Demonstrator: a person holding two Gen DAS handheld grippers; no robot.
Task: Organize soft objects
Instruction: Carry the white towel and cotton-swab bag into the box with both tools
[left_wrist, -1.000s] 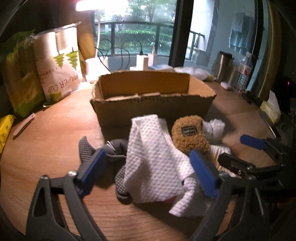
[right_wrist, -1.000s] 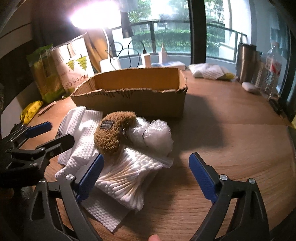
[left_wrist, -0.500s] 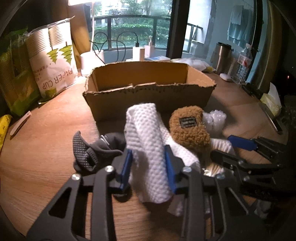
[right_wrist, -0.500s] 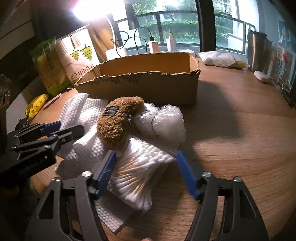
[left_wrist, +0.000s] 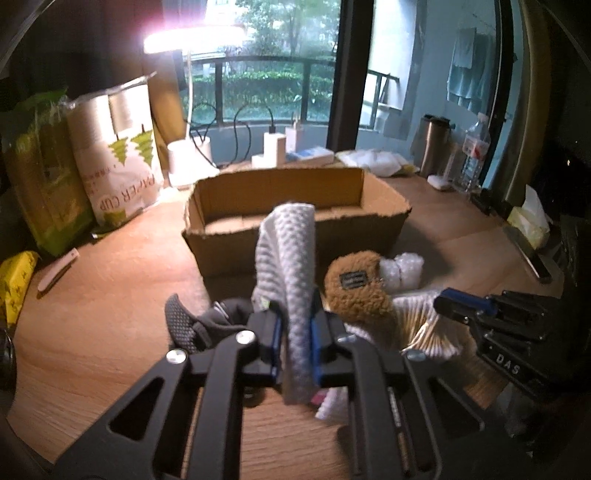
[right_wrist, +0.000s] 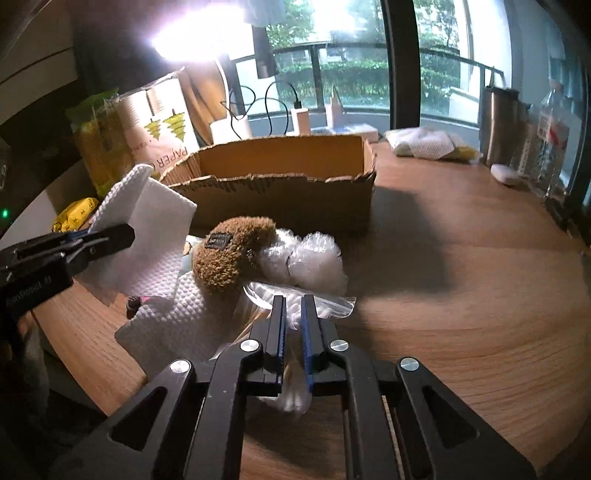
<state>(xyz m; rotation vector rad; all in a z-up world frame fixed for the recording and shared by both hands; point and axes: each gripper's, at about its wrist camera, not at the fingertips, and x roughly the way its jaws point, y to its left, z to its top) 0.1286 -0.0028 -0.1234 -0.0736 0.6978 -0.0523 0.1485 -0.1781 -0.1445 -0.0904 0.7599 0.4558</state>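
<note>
Partly hidden: a dark grey mesh item (left_wrist: 184, 325) behind your left gripper (left_wrist: 295, 343); its kind is unclear. Your left gripper, angled downward, has just closed on the white textured cloth (left_wrist: 291, 258), held raised before the cardboard box (left_wrist: 295, 221). Your right gripper (right_wrist: 293, 325), also angled downward, has just clamped the bag of cotton swabs (right_wrist: 295, 391) on the table (right_wrist: 461, 295), beside the brown fuzzy item (right_wrist: 229, 254).

The cardboard box (left_wrist: 295, 221) is open on top and looks empty, so there's room to go in from above. Its near wall sits right behind the brown plush (right_wrist: 232, 254) and bubble wrap (right_wrist: 314, 262). Bare table (right_wrist: 461, 295) to the right, paper cup sleeve (left_wrist: 118, 155) crowding the left.
</note>
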